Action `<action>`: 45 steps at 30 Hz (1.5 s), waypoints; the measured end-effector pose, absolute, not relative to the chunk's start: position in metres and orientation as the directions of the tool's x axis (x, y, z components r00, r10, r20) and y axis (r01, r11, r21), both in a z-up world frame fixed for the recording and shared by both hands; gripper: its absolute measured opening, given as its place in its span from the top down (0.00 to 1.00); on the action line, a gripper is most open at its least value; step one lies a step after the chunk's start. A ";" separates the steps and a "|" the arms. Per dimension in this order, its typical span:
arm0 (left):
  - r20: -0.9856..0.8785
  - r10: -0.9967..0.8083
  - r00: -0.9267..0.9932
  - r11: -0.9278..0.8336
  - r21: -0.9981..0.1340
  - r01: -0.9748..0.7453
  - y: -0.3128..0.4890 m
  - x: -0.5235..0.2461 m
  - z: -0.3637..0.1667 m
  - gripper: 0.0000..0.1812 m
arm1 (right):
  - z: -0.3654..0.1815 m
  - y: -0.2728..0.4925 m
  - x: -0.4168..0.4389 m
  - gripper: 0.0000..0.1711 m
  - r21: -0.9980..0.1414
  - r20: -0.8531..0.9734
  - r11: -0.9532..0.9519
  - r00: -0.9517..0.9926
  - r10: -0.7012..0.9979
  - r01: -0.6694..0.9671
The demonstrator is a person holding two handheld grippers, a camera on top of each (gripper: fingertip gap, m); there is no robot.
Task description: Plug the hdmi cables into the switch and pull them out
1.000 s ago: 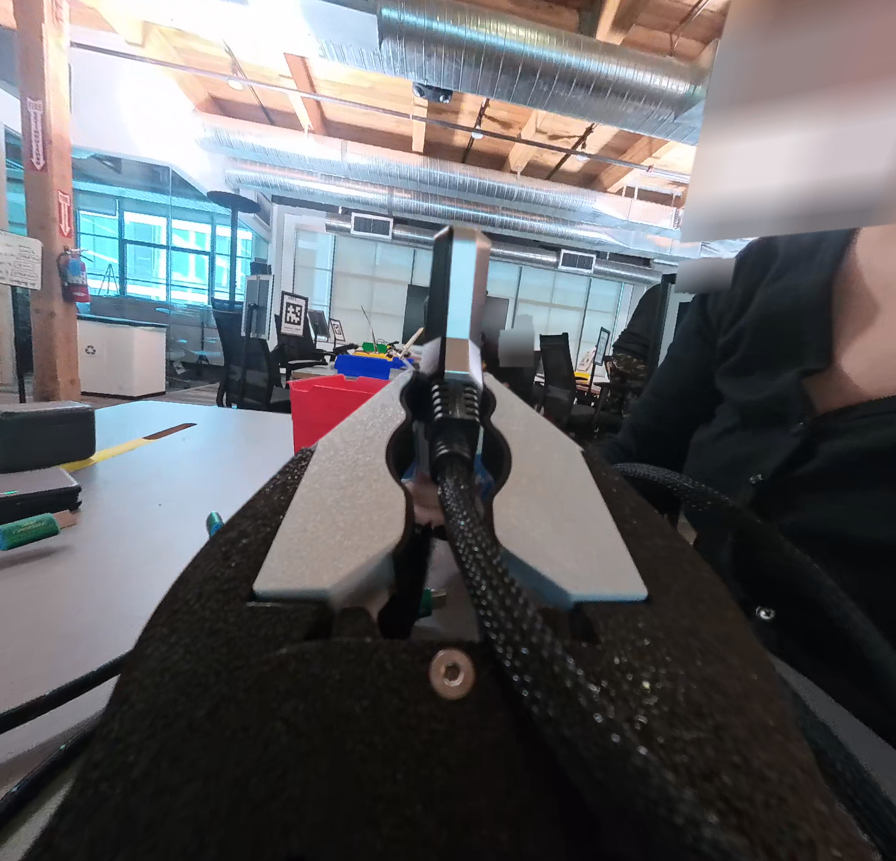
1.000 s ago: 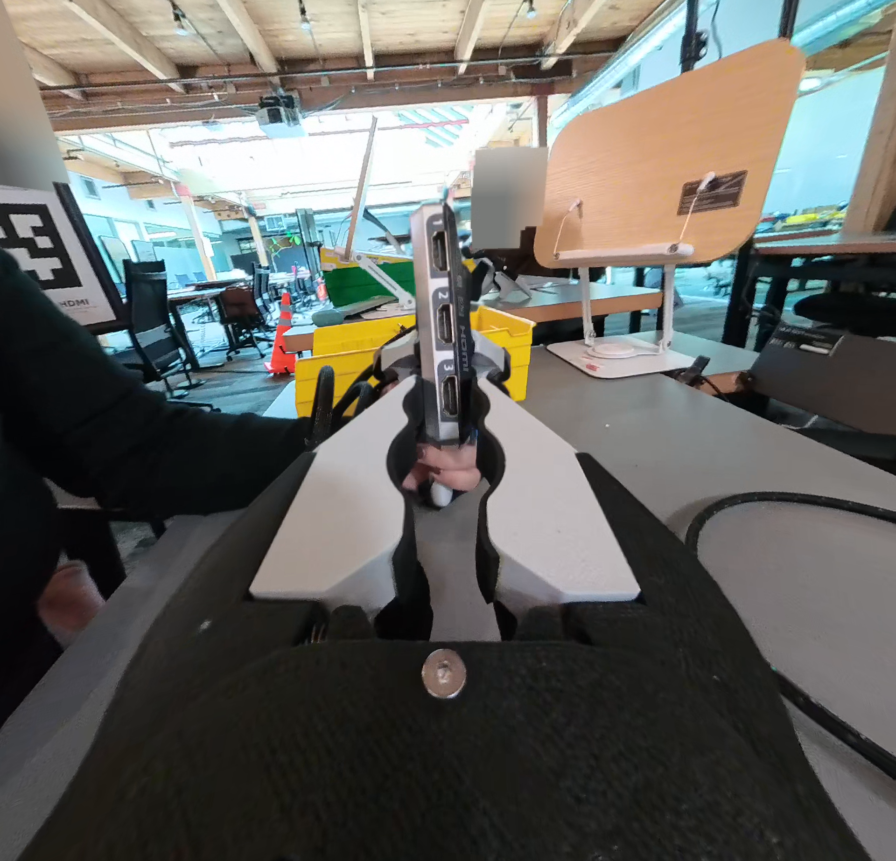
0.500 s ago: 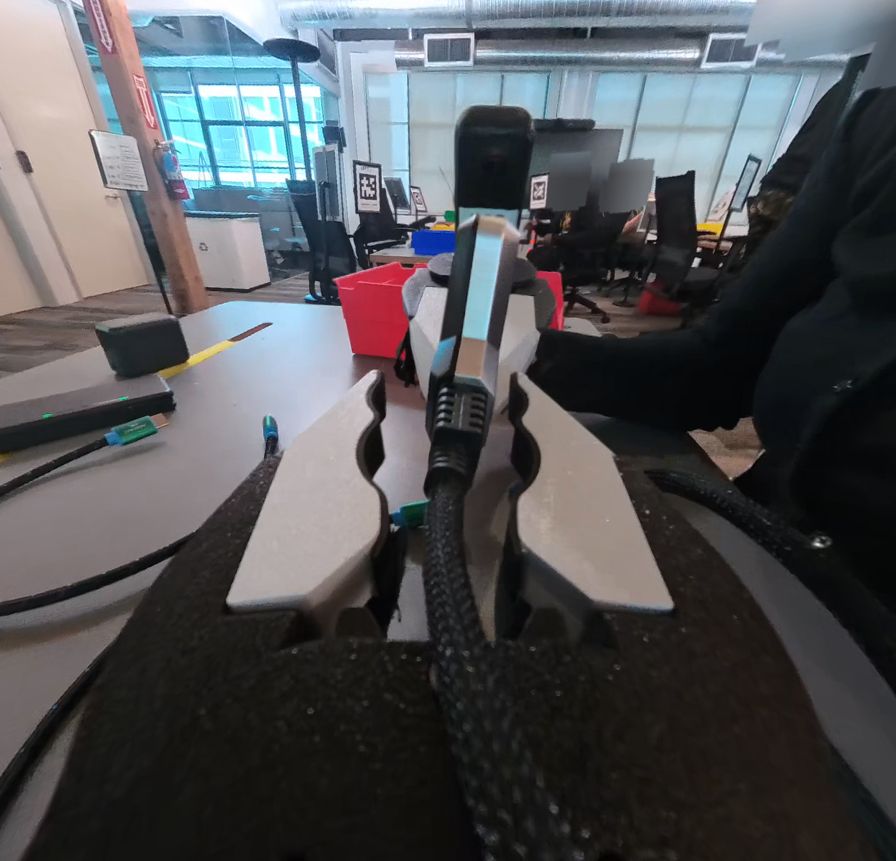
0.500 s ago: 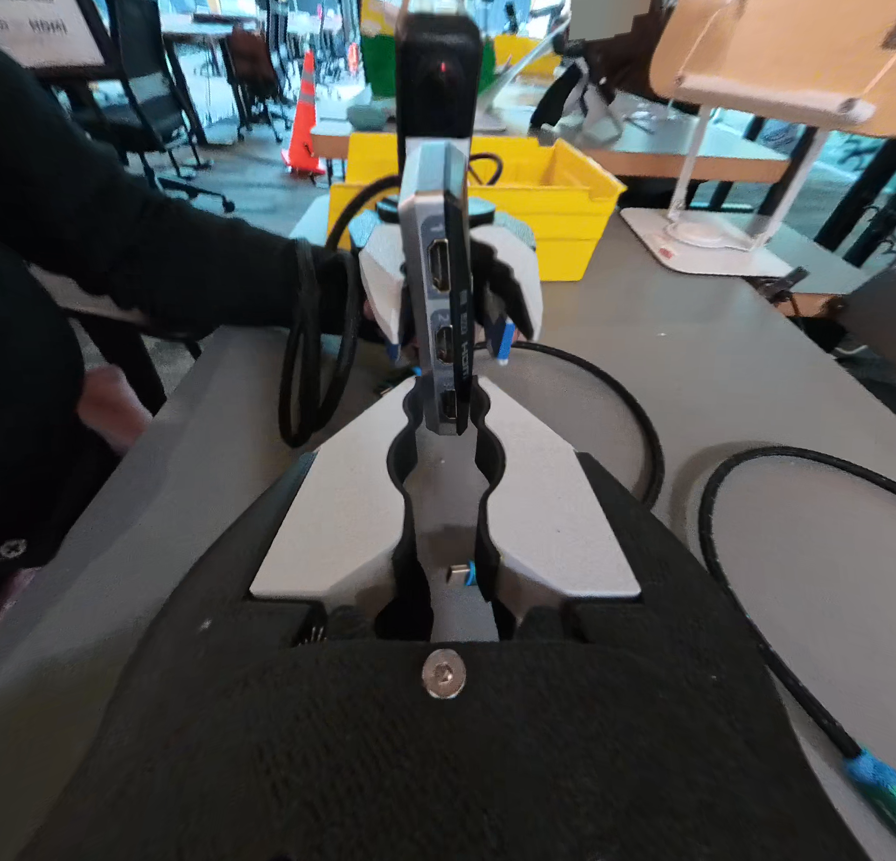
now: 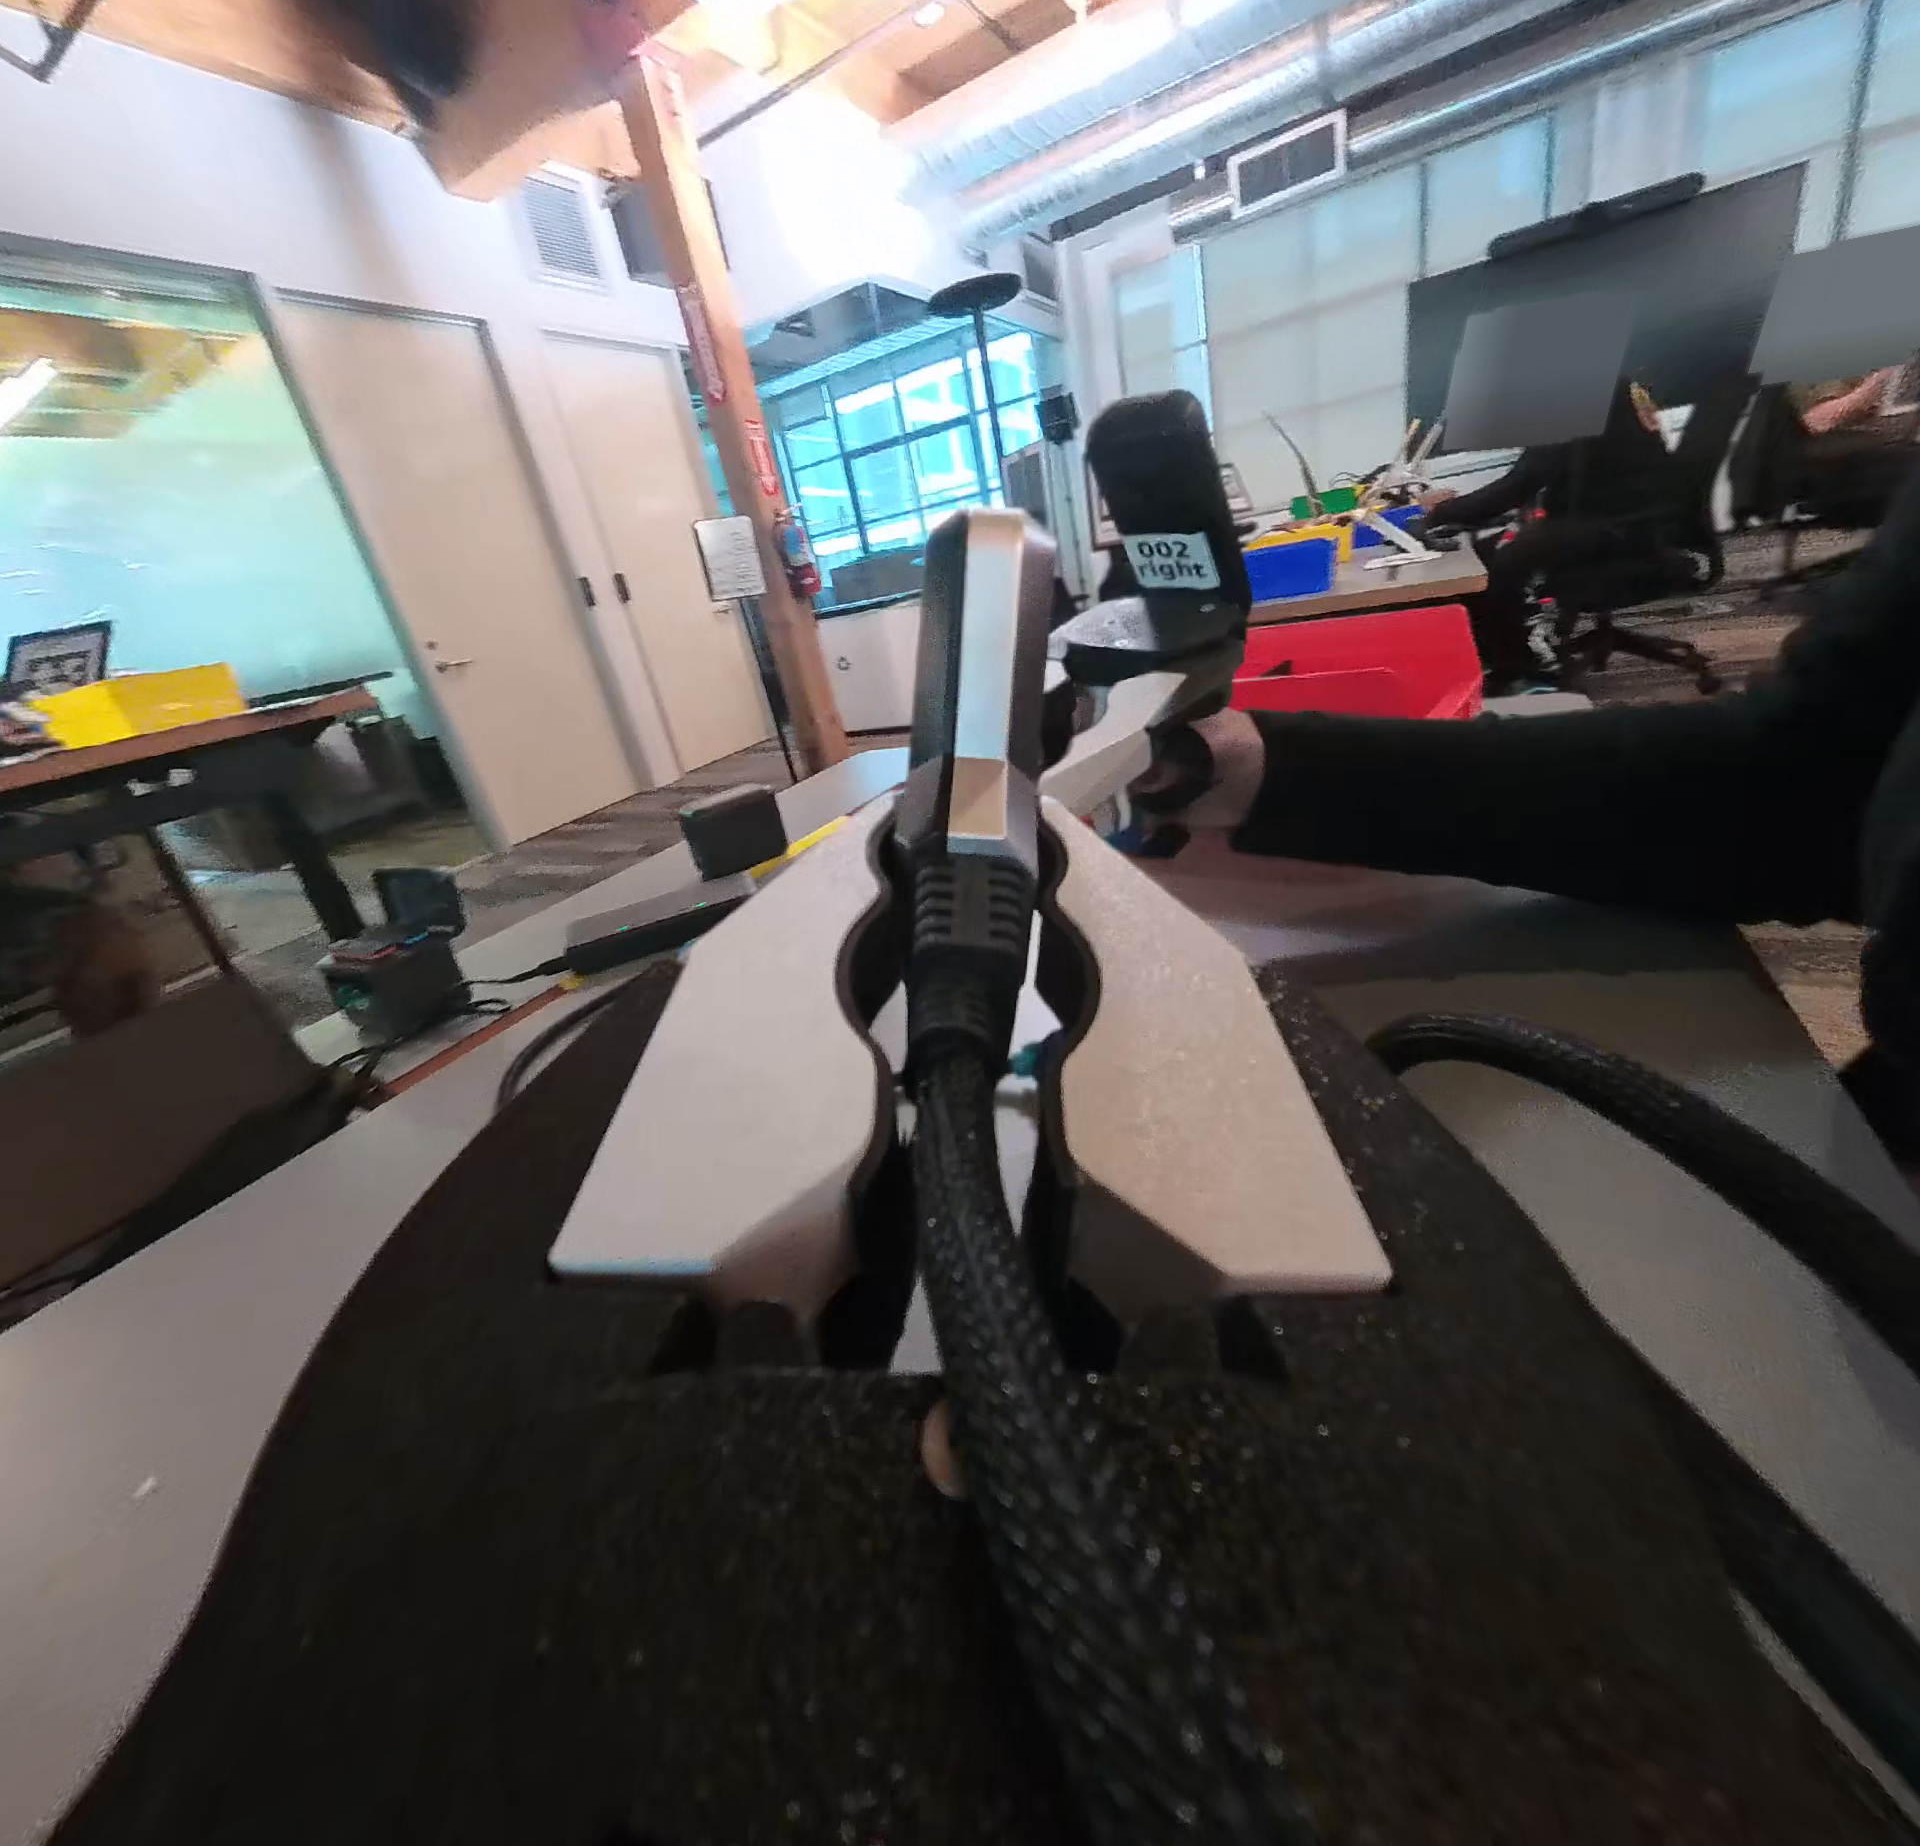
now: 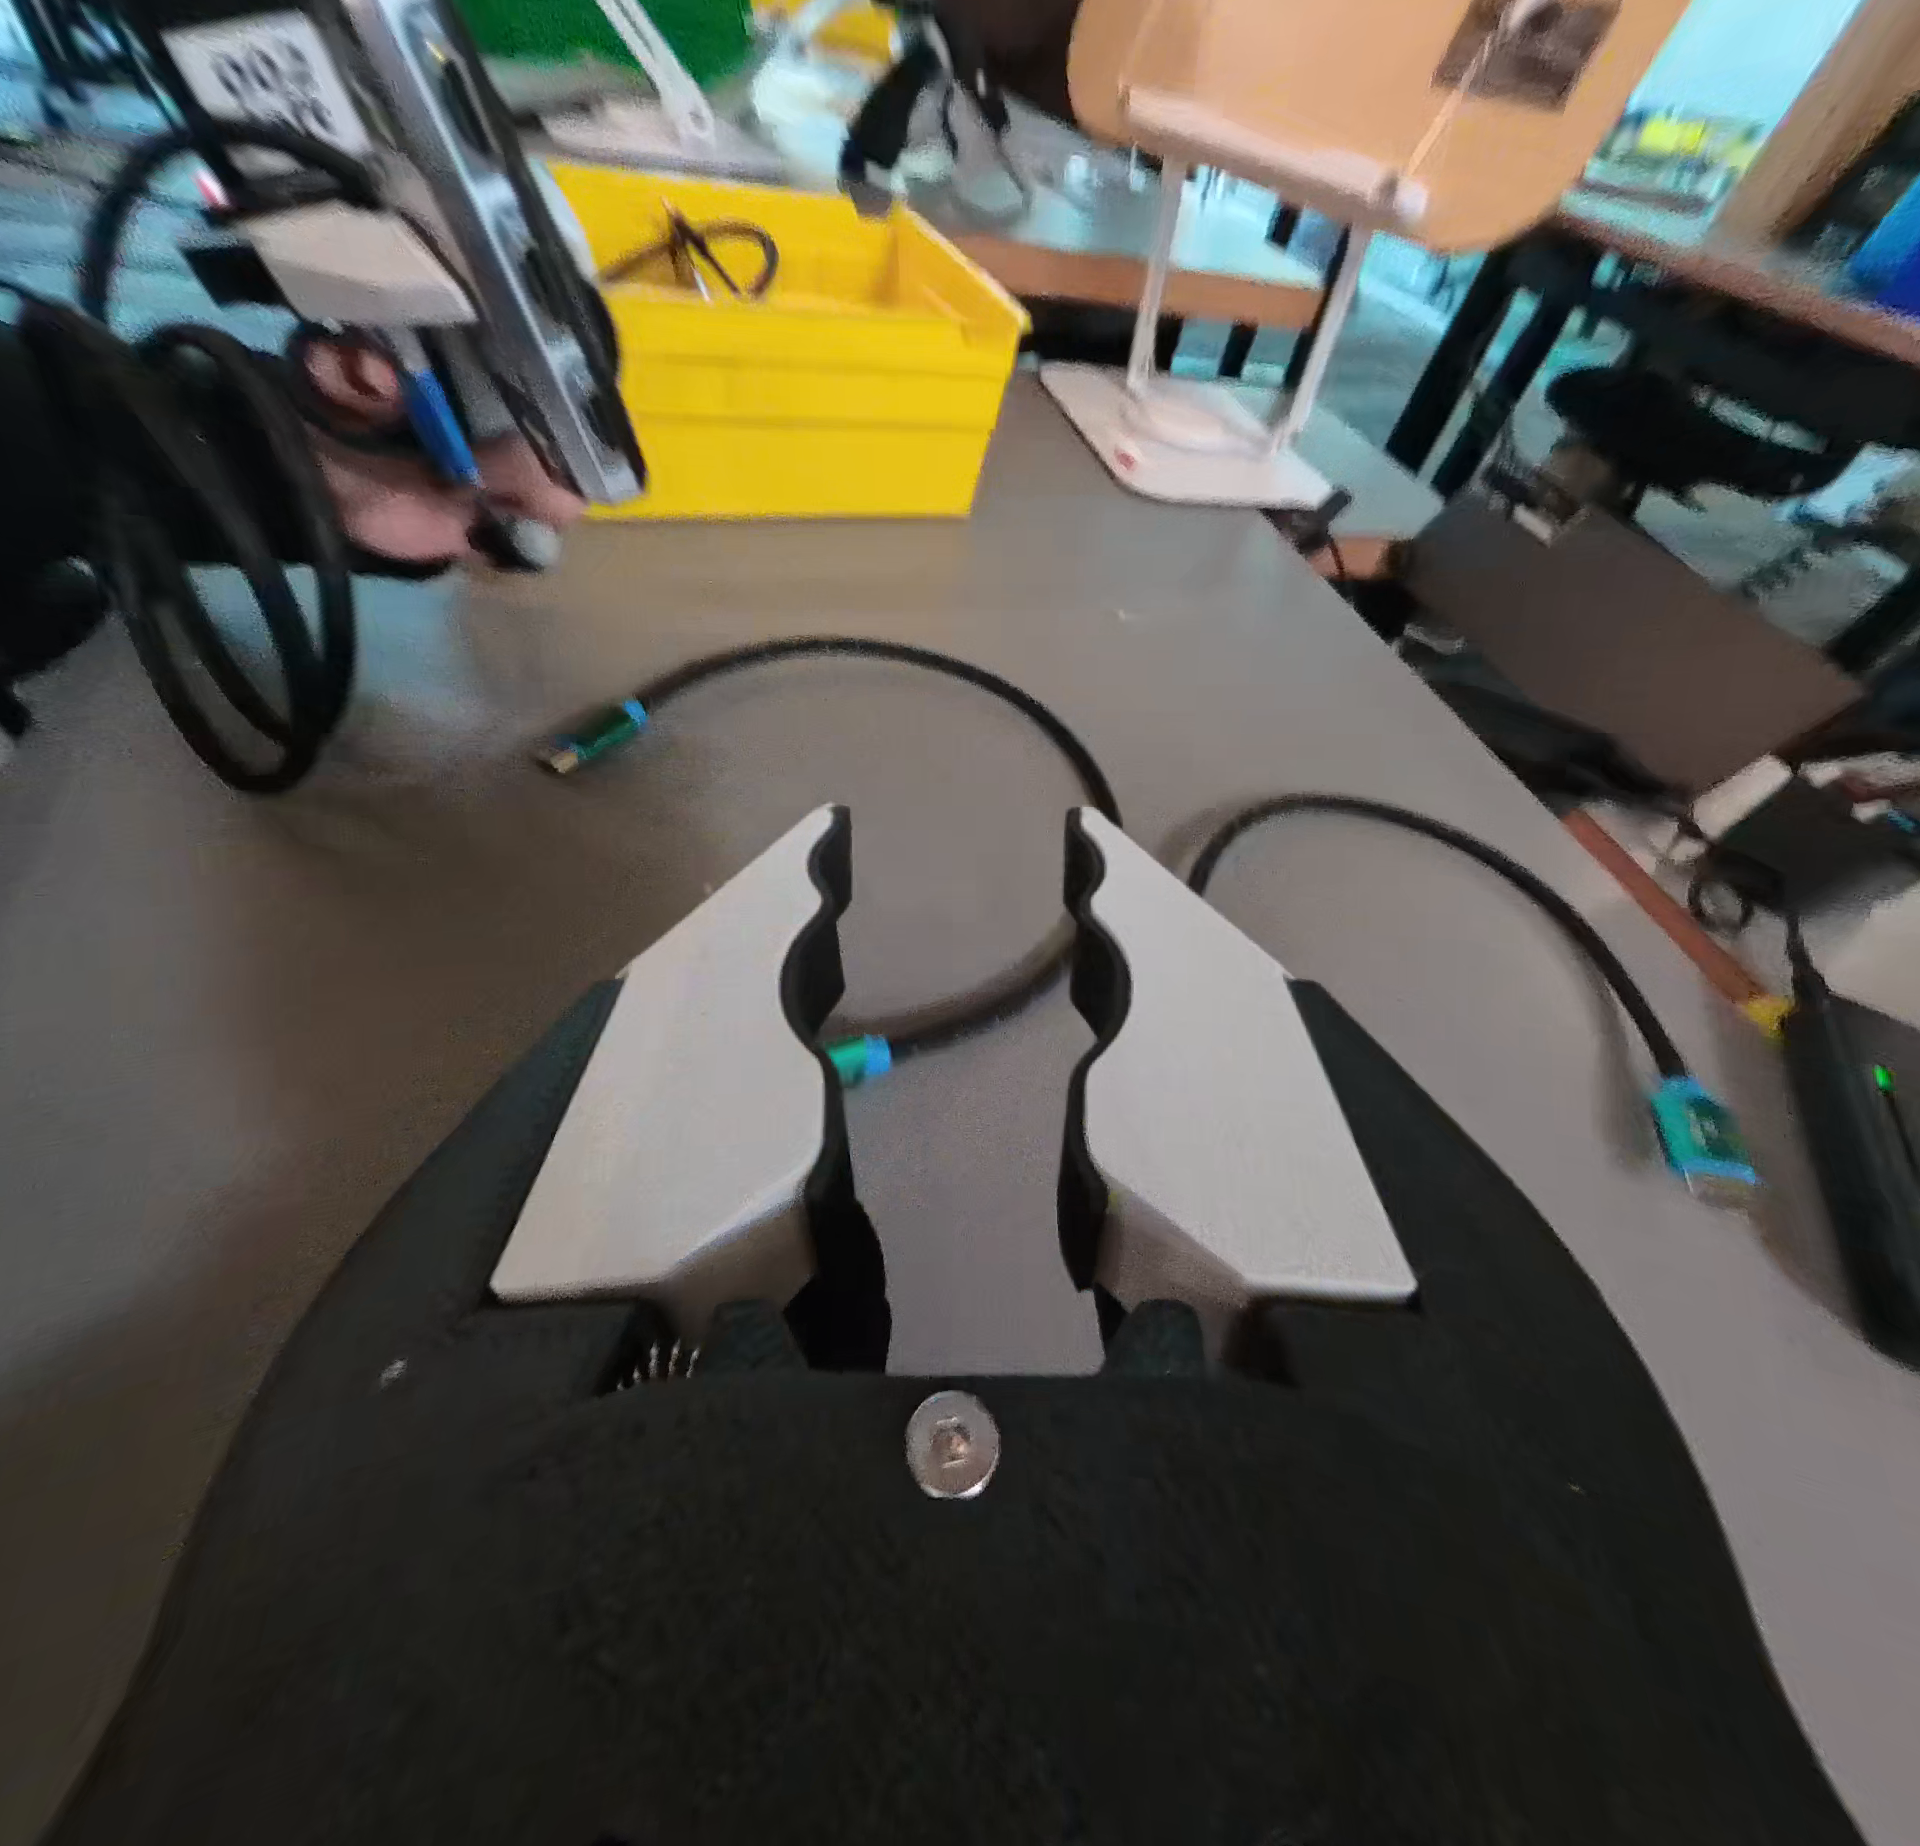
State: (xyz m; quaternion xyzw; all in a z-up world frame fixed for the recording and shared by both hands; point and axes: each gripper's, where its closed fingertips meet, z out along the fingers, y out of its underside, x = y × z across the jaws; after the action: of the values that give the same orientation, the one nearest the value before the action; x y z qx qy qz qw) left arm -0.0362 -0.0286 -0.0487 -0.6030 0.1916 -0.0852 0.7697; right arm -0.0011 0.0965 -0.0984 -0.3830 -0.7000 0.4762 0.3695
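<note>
My left gripper (image 5: 961, 820) is shut on the cable end of the silver HDMI switch (image 5: 982, 674), which stands up out of the fingers. Its thick braided cable (image 5: 977, 1225) runs back over the gripper. My right gripper (image 6: 956, 830) is open and empty, low over the grey table (image 6: 260, 965). It also shows in the left wrist view (image 5: 1132, 726), to the right of the switch, held by a hand. Loose HDMI cables lie on the table: one green plug (image 6: 597, 736) ahead left, one (image 6: 862, 1058) between my right fingers, one (image 6: 1704, 1136) at the right. The switch (image 6: 488, 238) shows blurred at upper left.
A yellow bin (image 6: 810, 383) and a white stand with a wooden board (image 6: 1226, 414) stand at the table's far side. A black device with a green light (image 6: 1860, 1142) lies at the right edge. A red bin (image 5: 1361, 674) stands behind the person's sleeve (image 5: 1558, 820). The tips of one gripper are about 15 cm away from the tips of the other. My left gripper's tips are some 15 cm from the green plug (image 6: 597, 736).
My right gripper has let go of the switch, opened, and pulled back and down toward the table. My left gripper has closed on the switch's cable end and swung left with it.
</note>
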 end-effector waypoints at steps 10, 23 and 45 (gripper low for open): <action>-0.122 -0.359 0.925 0.245 -0.969 -0.033 -0.048 -0.050 -0.057 0.89 | -0.157 0.080 0.001 0.81 -0.562 0.298 0.726 -0.722 0.625 0.397; -0.175 -0.360 0.916 0.370 -0.929 -0.032 -0.068 -0.052 -0.031 0.89 | -0.163 -0.052 -0.044 0.66 -0.700 0.117 0.700 -0.944 0.308 0.142; -0.190 -0.366 0.911 0.427 -0.904 -0.017 -0.079 -0.052 -0.016 0.89 | -0.197 -0.035 -0.047 0.81 -0.599 0.093 0.710 -0.849 0.521 0.370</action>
State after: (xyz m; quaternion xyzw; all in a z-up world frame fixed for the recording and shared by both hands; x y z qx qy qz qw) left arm -0.0516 -0.0787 -0.0159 -0.5247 0.1829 -0.1059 0.8246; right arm -0.0470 -0.0348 -0.1974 -0.2433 -0.9157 0.2928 0.1285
